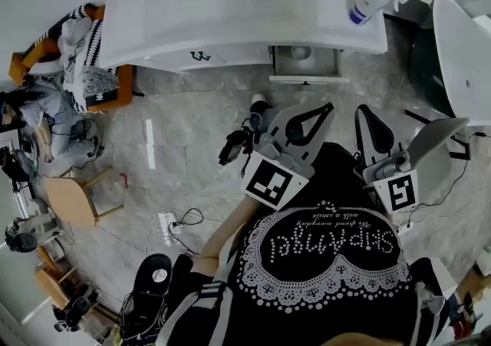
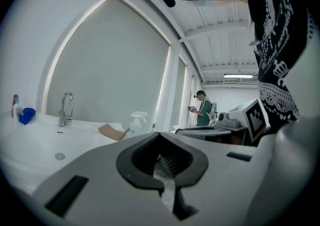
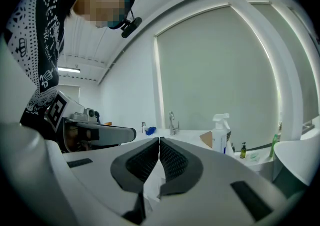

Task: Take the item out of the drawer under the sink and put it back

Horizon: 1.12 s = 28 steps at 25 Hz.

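Drawer point(image 1: 305, 68) under sink point(image 1: 192, 7) open, round item point(image 1: 301, 53) inside. Left hand-held gripper point(image 1: 328, 108) and right hand-held gripper point(image 3: 159, 142) closed, empty, well back from it. Likely either not started or item already returned.

Head view: grey marbled floor point(image 1: 192, 137); wooden chair point(image 1: 69, 200) at 9 o'clock. Left gripper view: arched, blind-covered window point(image 2: 110, 69) at 10 o'clock; lit ceiling strip light point(image 2: 239, 76) at 3 o'clock.

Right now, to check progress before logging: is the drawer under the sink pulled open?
Yes, the head view shows the drawer standing out below the sink, its inside exposed with a round item in it.
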Motion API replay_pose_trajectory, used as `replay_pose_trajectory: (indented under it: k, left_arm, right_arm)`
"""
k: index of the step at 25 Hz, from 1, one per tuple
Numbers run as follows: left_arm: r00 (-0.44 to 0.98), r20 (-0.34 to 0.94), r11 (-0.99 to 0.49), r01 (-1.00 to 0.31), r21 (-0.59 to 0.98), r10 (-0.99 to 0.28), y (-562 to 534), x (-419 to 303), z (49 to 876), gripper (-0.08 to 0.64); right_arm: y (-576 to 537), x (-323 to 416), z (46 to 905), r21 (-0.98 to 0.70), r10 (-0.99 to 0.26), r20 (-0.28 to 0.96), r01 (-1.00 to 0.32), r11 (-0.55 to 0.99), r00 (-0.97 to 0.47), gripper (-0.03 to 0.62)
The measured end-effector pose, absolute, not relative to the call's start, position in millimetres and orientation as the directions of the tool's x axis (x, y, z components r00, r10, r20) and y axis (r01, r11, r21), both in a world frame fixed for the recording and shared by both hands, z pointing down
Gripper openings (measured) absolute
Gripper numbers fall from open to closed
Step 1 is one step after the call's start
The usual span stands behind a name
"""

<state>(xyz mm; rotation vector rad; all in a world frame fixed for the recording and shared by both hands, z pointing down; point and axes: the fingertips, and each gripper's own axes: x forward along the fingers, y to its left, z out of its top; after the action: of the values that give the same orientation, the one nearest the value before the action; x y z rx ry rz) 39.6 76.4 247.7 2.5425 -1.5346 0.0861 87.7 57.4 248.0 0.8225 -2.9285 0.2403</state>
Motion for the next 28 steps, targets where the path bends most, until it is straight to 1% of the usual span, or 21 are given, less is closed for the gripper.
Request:
replay_pose_trajectory:
  k: [28]
  left_arm:
    - [0.464,0.132,-0.451,-0.884,0.119,-0.876,74.3,38.6,247.3,0.003]
  right_arm:
    - [54.8,87.0,249.2,-0.127,-0.507,0.136,-0.522,0.843,-0.851,0.018]
